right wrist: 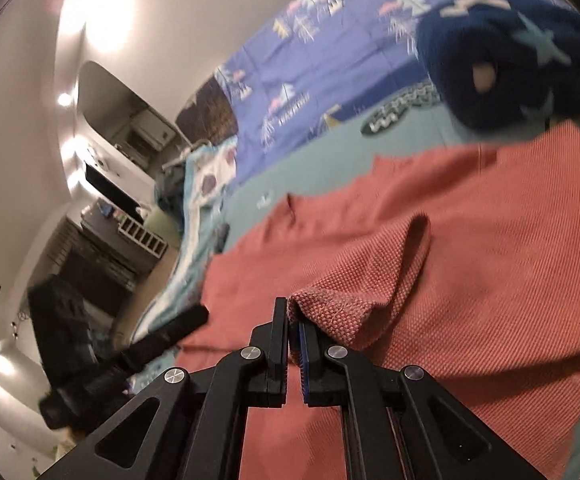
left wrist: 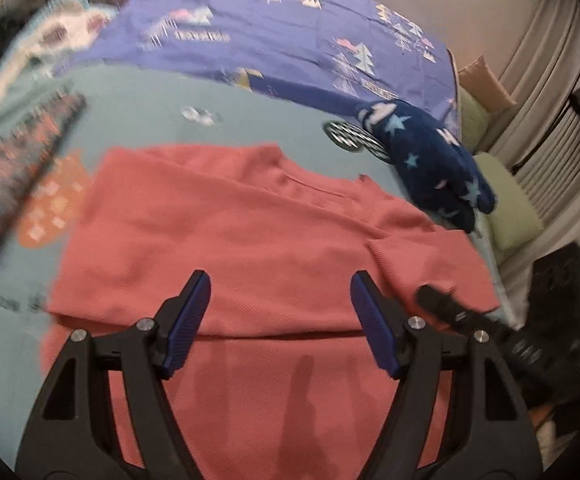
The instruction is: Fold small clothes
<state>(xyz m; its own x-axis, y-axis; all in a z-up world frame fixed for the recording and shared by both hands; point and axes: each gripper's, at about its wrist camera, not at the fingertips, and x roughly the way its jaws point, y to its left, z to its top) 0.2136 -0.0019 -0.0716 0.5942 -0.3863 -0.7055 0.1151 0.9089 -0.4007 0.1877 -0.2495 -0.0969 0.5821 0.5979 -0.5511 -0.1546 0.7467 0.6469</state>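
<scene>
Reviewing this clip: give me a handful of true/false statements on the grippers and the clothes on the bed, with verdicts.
1. The right gripper is shut on a pinch of the red knit shirt. True.
2. The left gripper is shut on the shirt's hem. False: its jaws stand wide open above the shirt, holding nothing.
3. A dark blue star-print fleece garment lies beyond the shirt. True.
4. The shirt lies on bare wood flooring. False: it lies on a teal bed cover.
5. A purple patterned sheet lies farther back. True.
</scene>
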